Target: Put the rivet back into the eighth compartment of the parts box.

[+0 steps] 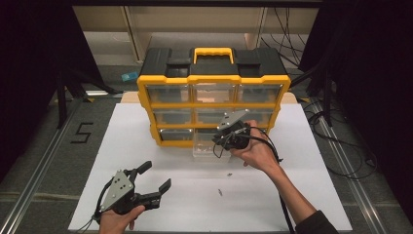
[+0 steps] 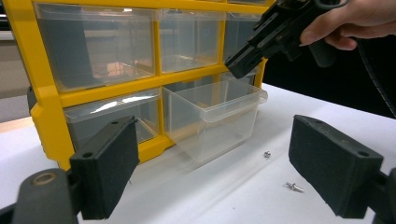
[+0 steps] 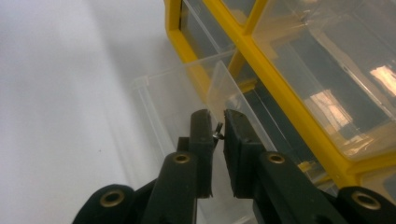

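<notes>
The right gripper (image 3: pixel 218 133) pinched a small metal screw (image 3: pixel 217 129) directly above the pulled-out clear plastic drawer (image 2: pixel 215 117) of the yellow-framed organiser (image 1: pixel 213 78). The left gripper (image 1: pixel 151 178), jaws spread empty, hung nearer two loose screws (image 2: pixel 295 187) on the white table (image 1: pixel 146 126).

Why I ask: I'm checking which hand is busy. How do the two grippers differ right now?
The left gripper is wide open and holds nothing; the right gripper is nearly shut, pinching a small screw. The left gripper hangs low over the white table, while the right gripper is over the pulled-out clear drawer. Both are black, two-jawed and hand-held.
</notes>
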`<state>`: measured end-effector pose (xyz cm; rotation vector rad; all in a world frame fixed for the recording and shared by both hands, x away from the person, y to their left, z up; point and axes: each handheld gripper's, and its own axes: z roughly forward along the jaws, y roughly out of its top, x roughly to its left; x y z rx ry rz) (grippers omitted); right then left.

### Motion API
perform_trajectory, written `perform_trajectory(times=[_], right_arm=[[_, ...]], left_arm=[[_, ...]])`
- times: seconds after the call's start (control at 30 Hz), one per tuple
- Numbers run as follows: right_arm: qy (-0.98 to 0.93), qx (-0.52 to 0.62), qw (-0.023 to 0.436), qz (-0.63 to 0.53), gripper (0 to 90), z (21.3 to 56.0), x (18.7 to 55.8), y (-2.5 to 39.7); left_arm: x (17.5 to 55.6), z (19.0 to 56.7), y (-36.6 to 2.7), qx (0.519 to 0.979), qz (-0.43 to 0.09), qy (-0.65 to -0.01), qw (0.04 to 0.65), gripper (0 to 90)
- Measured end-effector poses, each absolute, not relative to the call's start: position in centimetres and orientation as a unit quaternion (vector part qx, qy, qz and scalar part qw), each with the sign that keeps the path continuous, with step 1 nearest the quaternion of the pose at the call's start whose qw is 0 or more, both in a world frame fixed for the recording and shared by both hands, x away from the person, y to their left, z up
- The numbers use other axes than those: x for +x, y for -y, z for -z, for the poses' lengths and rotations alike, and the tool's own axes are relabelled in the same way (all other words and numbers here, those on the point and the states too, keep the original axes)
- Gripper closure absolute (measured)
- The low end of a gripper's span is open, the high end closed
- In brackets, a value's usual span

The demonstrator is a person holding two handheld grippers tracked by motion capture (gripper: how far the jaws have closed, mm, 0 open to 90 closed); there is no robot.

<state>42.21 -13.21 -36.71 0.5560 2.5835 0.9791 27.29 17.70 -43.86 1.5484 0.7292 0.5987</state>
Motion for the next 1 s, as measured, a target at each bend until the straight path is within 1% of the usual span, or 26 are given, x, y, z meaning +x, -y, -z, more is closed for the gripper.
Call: perform_trajectory(times=[0.07, 0.1, 0.37, 0.4, 0.43, 0.5, 0.53, 0.57, 0.6, 0.63, 0.77, 0.87, 1.0], right_arm=[[-0.905, 0.197, 0.16, -0.342, 82.1, 36.8, 42.4, 13.1], [-0.907, 0.198, 0.151, -0.34, 82.1, 37.0, 42.6, 13.1], [-0.91, 0.202, 0.151, -0.329, 81.7, 37.9, 43.3, 12.7], [-0.91, 0.199, 0.156, -0.328, 81.6, 37.9, 43.4, 12.7], [-0.912, 0.199, 0.151, -0.326, 80.9, 37.9, 43.5, 12.7], [-0.912, 0.2, 0.148, -0.325, 72.5, 38.0, 43.5, 12.6], [-0.911, 0.201, 0.158, -0.324, 69.0, 38.1, 43.4, 12.6], [-0.91, 0.205, 0.156, -0.326, 64.0, 38.0, 43.3, 12.6], [-0.903, 0.207, 0.169, -0.336, 59.6, 37.6, 43.1, 12.7], [-0.903, 0.207, 0.169, -0.336, 59.6, 37.6, 43.1, 12.7], [-0.895, 0.199, 0.178, -0.356, 48.0, 36.3, 42.5, 13.2], [-0.89, 0.205, 0.185, -0.364, 41.2, 35.7, 42.0, 13.8], [-0.889, 0.205, 0.188, -0.364, 34.5, 35.4, 41.5, 14.2]], left_arm=[[27.2, 43.9, -17.7, 0.672, -0.258, -0.319, 0.617, 16.0], [27.2, 43.9, -17.7, 0.672, -0.258, -0.318, 0.617, 16.0], [27.2, 43.8, -17.7, 0.674, -0.26, -0.318, 0.614, 16.0], [27.2, 43.8, -17.7, 0.673, -0.26, -0.316, 0.616, 16.0], [27.2, 43.8, -17.7, 0.673, -0.26, -0.317, 0.616, 16.1], [27.2, 43.8, -17.8, 0.673, -0.26, -0.318, 0.616, 16.0], [27.2, 43.8, -17.7, 0.673, -0.26, -0.317, 0.616, 16.0], [27.2, 43.8, -17.7, 0.673, -0.259, -0.319, 0.615, 16.0], [27.2, 43.8, -17.8, 0.672, -0.259, -0.317, 0.617, 16.0], [27.2, 43.8, -17.7, 0.671, -0.259, -0.318, 0.618, 16.0], [27.2, 43.8, -17.7, 0.671, -0.257, -0.32, 0.618, 16.0], [27.2, 43.8, -17.8, 0.673, -0.261, -0.314, 0.617, 16.0], [27.2, 43.8, -17.8, 0.672, -0.259, -0.317, 0.617, 16.0]])
